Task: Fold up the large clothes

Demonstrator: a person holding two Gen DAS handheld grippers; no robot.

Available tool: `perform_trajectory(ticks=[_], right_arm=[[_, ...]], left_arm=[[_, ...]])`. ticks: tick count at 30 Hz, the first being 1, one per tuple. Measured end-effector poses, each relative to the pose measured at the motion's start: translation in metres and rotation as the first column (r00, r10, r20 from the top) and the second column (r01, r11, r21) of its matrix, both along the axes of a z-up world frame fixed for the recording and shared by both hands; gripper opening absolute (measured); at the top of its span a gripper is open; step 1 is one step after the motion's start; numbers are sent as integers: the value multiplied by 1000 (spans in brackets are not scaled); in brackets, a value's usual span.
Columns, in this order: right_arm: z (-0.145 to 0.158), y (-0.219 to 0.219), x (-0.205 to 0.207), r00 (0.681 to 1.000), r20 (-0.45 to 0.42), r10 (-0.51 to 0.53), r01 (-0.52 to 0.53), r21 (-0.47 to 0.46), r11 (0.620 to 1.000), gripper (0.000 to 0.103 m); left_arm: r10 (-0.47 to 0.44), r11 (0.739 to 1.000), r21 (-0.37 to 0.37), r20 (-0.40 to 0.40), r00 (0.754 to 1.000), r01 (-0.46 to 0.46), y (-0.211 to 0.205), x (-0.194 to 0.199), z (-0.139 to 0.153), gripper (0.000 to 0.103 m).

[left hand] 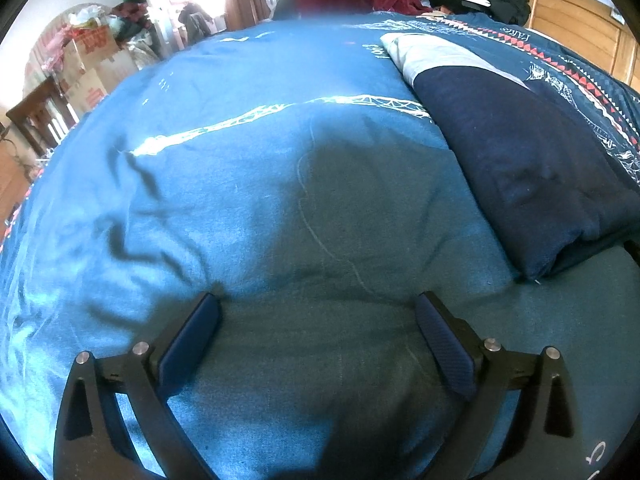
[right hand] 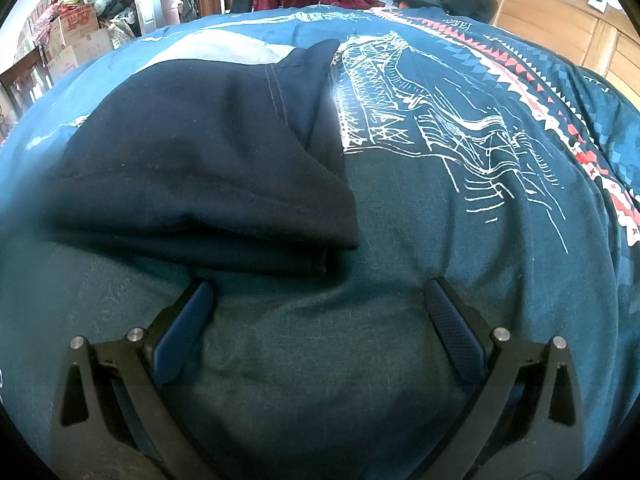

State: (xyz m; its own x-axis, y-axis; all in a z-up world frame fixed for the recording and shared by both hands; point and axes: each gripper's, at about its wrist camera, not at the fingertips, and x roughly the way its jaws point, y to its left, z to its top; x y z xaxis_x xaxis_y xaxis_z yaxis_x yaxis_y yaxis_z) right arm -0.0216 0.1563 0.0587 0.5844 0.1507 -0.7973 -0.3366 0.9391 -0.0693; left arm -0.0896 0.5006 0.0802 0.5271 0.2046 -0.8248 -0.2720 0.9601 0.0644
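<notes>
I'm looking across a bed covered by a teal duvet (left hand: 248, 184) with white line-drawing prints and a red-and-white triangle border (right hand: 532, 92). It's filling both views.

The navy garment (right hand: 200, 160) is lying on the duvet, already folded into a compact stack; a white panel (left hand: 432, 54) is showing at its far end. In the left wrist view it's sitting off to the right, well clear of the fingers. In the right wrist view it's sitting just ahead and left, its near edge close to the left fingertip but not touching, as far as I can tell.

The left gripper (left hand: 318, 312) is hanging with jaws spread wide, nothing between them, only bare duvet. The right gripper (right hand: 320, 300) is doing the same: spread, empty.

My read: I'm either between folds or at the end of this piece. The fold looks near done.

If another fold is needed, the next move is calling for the right gripper to slide left onto the near hem (right hand: 320, 264) and pinch all layers, not just the top one, while the left comes across to the other corner. Thick stacked edge, so I'm expecting to need a deep bite.
</notes>
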Motion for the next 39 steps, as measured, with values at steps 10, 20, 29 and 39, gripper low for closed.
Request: perform_trajectory(ticks=[10, 20, 29, 39], right_arm=[[0, 0, 0, 1000, 0, 0, 0, 0, 1000, 103], [0, 0, -1, 1000, 0, 0, 0, 0, 1000, 103], [0, 0, 0, 1000, 0, 0, 0, 0, 1000, 103], [0, 0, 0, 1000, 0, 0, 0, 0, 1000, 103]], left_arm=[[-1, 1000, 5, 3, 1000, 1, 0, -2, 1, 101], [-1, 1000, 8, 6, 1000, 1, 0, -4, 1, 102], [1, 1000, -8, 4, 1000, -1, 3, -3, 0, 103], [2, 1000, -3, 6, 1000, -2, 3, -4, 1, 103]])
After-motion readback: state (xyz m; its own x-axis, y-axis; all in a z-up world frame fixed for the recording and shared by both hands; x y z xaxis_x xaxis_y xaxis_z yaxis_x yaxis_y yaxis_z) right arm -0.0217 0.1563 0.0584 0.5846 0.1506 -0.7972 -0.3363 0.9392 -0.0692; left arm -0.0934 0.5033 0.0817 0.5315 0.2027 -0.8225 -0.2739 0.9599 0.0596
